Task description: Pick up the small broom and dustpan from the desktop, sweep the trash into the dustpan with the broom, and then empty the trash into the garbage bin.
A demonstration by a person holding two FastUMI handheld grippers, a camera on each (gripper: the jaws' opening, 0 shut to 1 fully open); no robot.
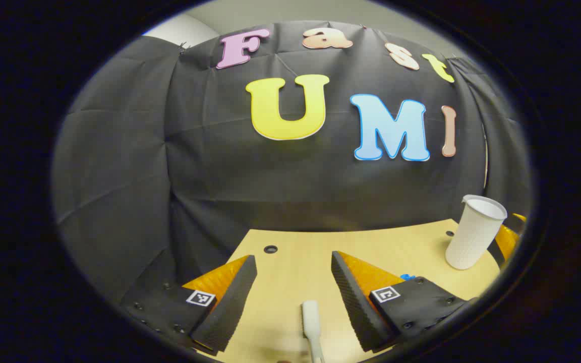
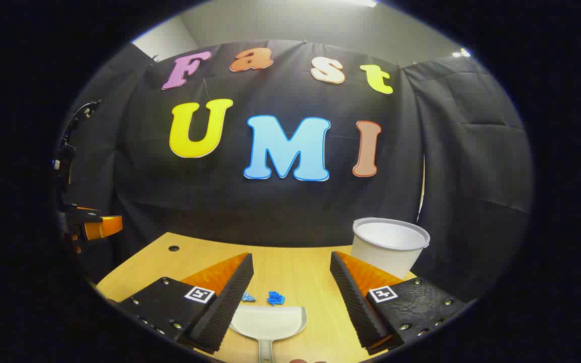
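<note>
Left gripper view
- Left claw (image 1: 293,275): spread wide, nothing between its fingers, hanging over the bench.
- Broom (image 1: 311,326): one, white; its handle end lies flat on the bench between and below the claw's fingers, touching neither. The bristle end is cut off at the bottom edge.
- Garbage bin (image 1: 473,232): one white ribbed cup, upright near the bench's far right corner. Inside cannot be seen from this angle.
- Trash (image 1: 407,277): one blue bit peeks out just behind the claw's right-hand finger.
- Bench (image 1: 300,254): pale wood, with two dark round holes near its far edge.
- Room: black cloth wall behind the bench; a strip of pale wall above it.

Right gripper view
- Right claw (image 2: 292,272): spread wide, holding nothing, over the bench.
- Dustpan (image 2: 269,322): one, pale grey, flat on the bench between the fingers, mouth facing away, handle running off the bottom edge. Pan looks bare.
- Trash: two small blue scraps on the bench just beyond the dustpan's front lip, not in it.
- Garbage bin: upright at right, just behind the right-hand finger; the visible inner wall is plain white, bottom hidden.
- Left claw: at far left edge, raised near the bench's corner.
- Bench: one dark hole at far left.
</note>
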